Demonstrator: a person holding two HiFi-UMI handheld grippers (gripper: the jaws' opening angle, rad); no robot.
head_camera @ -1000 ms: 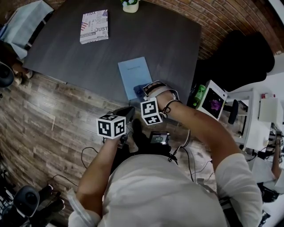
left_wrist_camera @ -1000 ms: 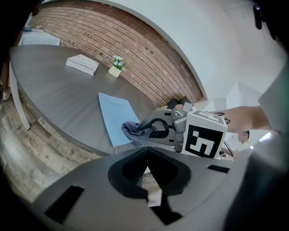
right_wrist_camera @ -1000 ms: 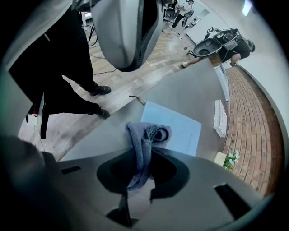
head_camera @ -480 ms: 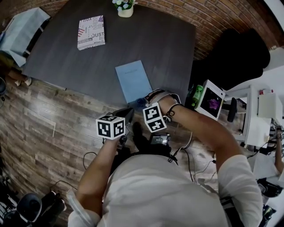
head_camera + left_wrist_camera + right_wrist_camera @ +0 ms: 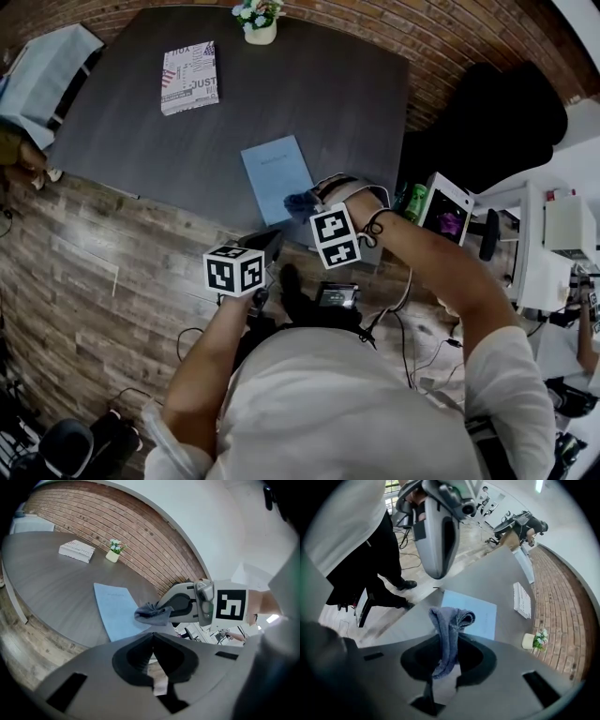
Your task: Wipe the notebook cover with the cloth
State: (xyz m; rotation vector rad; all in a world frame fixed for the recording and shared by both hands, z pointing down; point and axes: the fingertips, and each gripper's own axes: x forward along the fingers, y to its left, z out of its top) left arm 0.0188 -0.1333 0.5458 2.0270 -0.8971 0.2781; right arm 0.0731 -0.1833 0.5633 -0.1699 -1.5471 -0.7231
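A light blue notebook [image 5: 276, 177] lies flat on the dark table [image 5: 141, 131] near its front edge; it also shows as the notebook [image 5: 112, 609] and the notebook [image 5: 476, 613]. My right gripper [image 5: 305, 200] hovers at the notebook's near right corner, shut on a blue-grey cloth [image 5: 447, 634] that hangs folded from its jaws; the same cloth [image 5: 152, 613] is held just above the cover. My left gripper [image 5: 272, 242] stays off the table's front edge, jaws shut with nothing between them.
A printed book [image 5: 189, 77] lies at the table's far left and a small flower pot [image 5: 257, 22] stands at the far edge. A black chair [image 5: 497, 122] and a white box [image 5: 442, 208] stand to the right; wooden floor lies below.
My right gripper has moved with the cloth a little farther forward over the notebook's near right corner. The left gripper has stayed in place.
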